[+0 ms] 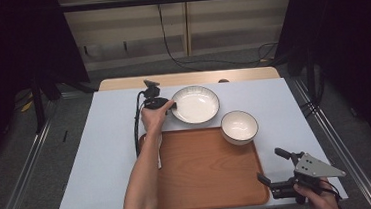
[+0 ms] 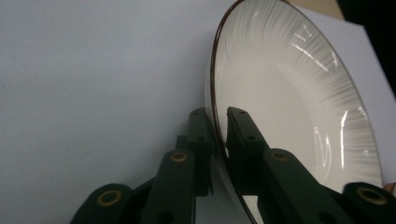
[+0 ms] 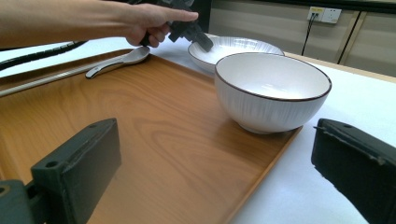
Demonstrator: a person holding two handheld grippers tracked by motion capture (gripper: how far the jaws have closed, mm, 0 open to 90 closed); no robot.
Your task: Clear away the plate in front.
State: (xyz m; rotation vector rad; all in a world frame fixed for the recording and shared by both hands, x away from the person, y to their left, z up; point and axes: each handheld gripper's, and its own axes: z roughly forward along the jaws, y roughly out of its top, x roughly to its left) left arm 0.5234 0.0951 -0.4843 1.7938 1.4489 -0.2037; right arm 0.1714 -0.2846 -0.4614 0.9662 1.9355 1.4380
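A wide, shallow white plate with a dark rim lies on the pale table beyond the wooden tray. My left gripper is shut on its left rim. In the left gripper view the two jaws clamp the rim of the plate, one pad inside and one outside, at the left gripper. A deeper white bowl stands at the tray's far right corner. My right gripper stays open by the tray's near right corner with nothing in it. It faces the bowl.
A white spoon lies along the tray's left edge, under the person's forearm; the spoon is also in the right gripper view. A black cable trails from the left gripper. The tray's middle is bare wood.
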